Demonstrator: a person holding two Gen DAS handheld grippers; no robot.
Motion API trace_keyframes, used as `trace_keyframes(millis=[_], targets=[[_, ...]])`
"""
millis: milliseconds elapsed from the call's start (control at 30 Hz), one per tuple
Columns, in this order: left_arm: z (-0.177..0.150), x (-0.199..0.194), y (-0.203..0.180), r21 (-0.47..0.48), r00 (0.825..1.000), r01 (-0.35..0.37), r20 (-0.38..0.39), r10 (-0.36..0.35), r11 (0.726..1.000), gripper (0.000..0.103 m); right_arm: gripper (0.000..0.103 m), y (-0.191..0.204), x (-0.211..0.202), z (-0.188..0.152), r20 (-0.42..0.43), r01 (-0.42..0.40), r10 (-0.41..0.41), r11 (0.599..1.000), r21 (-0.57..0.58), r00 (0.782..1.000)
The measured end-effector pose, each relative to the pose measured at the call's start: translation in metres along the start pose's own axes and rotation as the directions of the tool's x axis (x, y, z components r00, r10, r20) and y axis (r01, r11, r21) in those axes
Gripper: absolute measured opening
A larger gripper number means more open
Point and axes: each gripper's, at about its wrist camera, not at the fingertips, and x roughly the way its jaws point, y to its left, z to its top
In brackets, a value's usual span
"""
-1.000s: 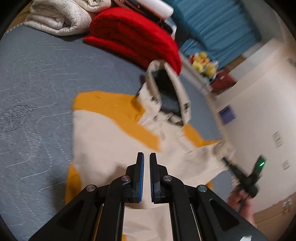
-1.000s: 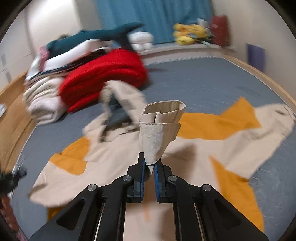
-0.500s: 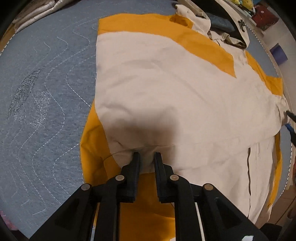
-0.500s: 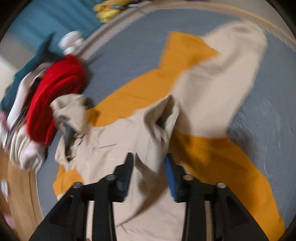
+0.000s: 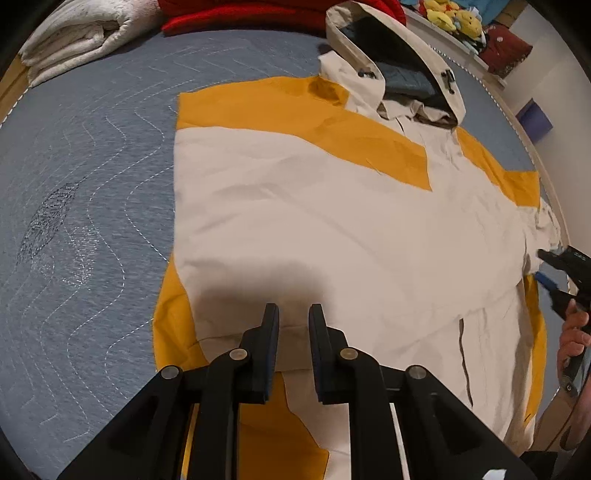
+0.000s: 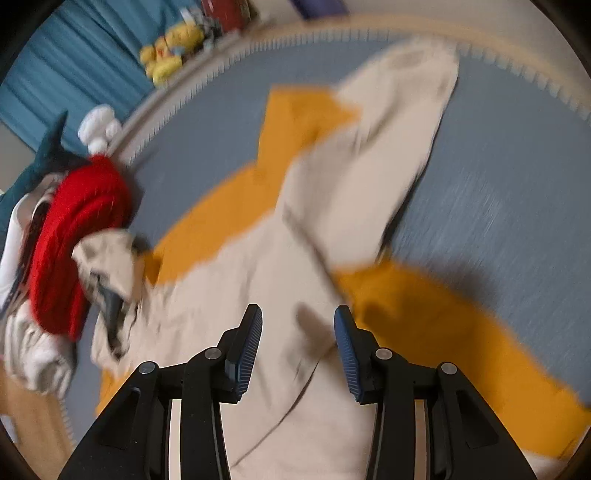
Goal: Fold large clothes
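Observation:
A large cream and orange hooded jacket [image 5: 332, 229] lies spread on the grey-blue quilted bed [image 5: 92, 177]. Its hood [image 5: 399, 70] points to the far side. One sleeve is folded across the body. My left gripper [image 5: 293, 317] hovers just above the folded sleeve's cuff, jaws slightly apart and empty. My right gripper [image 6: 297, 325] is wide open and empty above the jacket [image 6: 280, 288]; the other sleeve [image 6: 388, 147] lies stretched out ahead of it. The right gripper also shows at the right edge of the left wrist view [image 5: 550, 273].
A red blanket [image 6: 77, 236] and folded white bedding [image 5: 81, 40] lie beyond the hood. Plush toys [image 5: 454, 18] sit on a ledge by blue curtains [image 6: 74, 74]. The bed's edge [image 5: 517, 122] and a wall run along the right.
My right gripper let go of the sleeve cuff and opened wide; the sleeve dropped onto the bed. My left gripper came down over the jacket and parted its jaws a little.

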Motion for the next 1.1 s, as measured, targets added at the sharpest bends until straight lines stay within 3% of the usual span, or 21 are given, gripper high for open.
trace_keyframes(millis=[67, 133, 233, 300, 433, 500, 633, 733, 833, 900, 967, 1033, 1100], targets=[[0.0, 0.004, -0.003, 0.006, 1.0, -0.002, -0.005, 0.002, 1.0, 0.015, 0.043, -0.009, 0.023, -0.003, -0.093, -0.02, 0.023, 0.999, 0.041, 0.995], [0.0, 0.006, -0.006, 0.007, 1.0, -0.009, -0.011, 0.009, 1.0, 0.015, 0.043, -0.017, 0.032, -0.004, -0.109, -0.005, 0.012, 0.998, 0.067, 0.994], [-0.002, 0.011, -0.007, 0.001, 1.0, -0.017, -0.024, 0.017, 1.0, 0.016, 0.042, -0.017, 0.033, -0.003, -0.093, -0.009, 0.014, 0.999, 0.053, 0.996], [-0.003, 0.014, -0.006, -0.003, 0.999, -0.02, -0.03, 0.019, 1.0, 0.017, 0.027, -0.01, 0.028, -0.001, -0.069, -0.035, 0.036, 0.999, 0.022, 0.997], [-0.009, 0.031, -0.002, -0.004, 0.994, -0.064, -0.086, 0.064, 0.998, 0.018, 0.027, 0.001, 0.02, 0.01, -0.023, -0.065, 0.064, 0.997, -0.034, 0.998], [-0.011, 0.038, 0.001, -0.007, 0.991, -0.074, -0.113, 0.073, 0.997, 0.018, 0.027, 0.001, 0.019, 0.015, -0.012, -0.033, 0.032, 0.998, -0.054, 0.999], [-0.009, 0.035, 0.001, -0.012, 0.992, -0.069, -0.105, 0.068, 0.998, 0.018, 0.028, 0.003, 0.005, 0.021, 0.048, 0.059, -0.055, 0.994, -0.095, 0.997], [-0.008, 0.034, 0.003, -0.021, 0.993, -0.068, -0.1, 0.066, 0.997, 0.018, 0.028, 0.008, -0.018, 0.023, 0.17, 0.179, -0.157, 0.977, -0.119, 0.973], [-0.004, 0.026, 0.004, -0.031, 0.997, -0.052, -0.067, 0.05, 0.998, 0.018, 0.029, 0.013, -0.04, 0.024, 0.269, 0.163, -0.122, 0.977, -0.134, 0.955], [-0.007, 0.014, 0.007, -0.031, 0.999, -0.037, -0.038, 0.035, 0.999, 0.018, 0.03, 0.027, -0.035, 0.024, 0.225, 0.077, -0.024, 0.971, -0.228, 0.974], [-0.006, 0.005, 0.008, -0.035, 1.0, -0.017, -0.004, 0.017, 0.999, 0.018, 0.031, 0.037, -0.014, 0.02, 0.087, -0.032, 0.06, 0.957, -0.288, 0.994], [-0.006, 0.005, 0.012, -0.045, 1.0, -0.018, 0.001, 0.018, 0.999, 0.019, 0.031, 0.038, 0.008, 0.015, -0.008, -0.031, 0.03, 0.947, -0.319, 1.0], [-0.01, 0.016, 0.017, -0.056, 0.998, -0.05, -0.035, 0.048, 0.997, 0.02, 0.031, 0.033, 0.036, 0.007, -0.083, 0.055, -0.092, 0.929, -0.367, 0.992]])
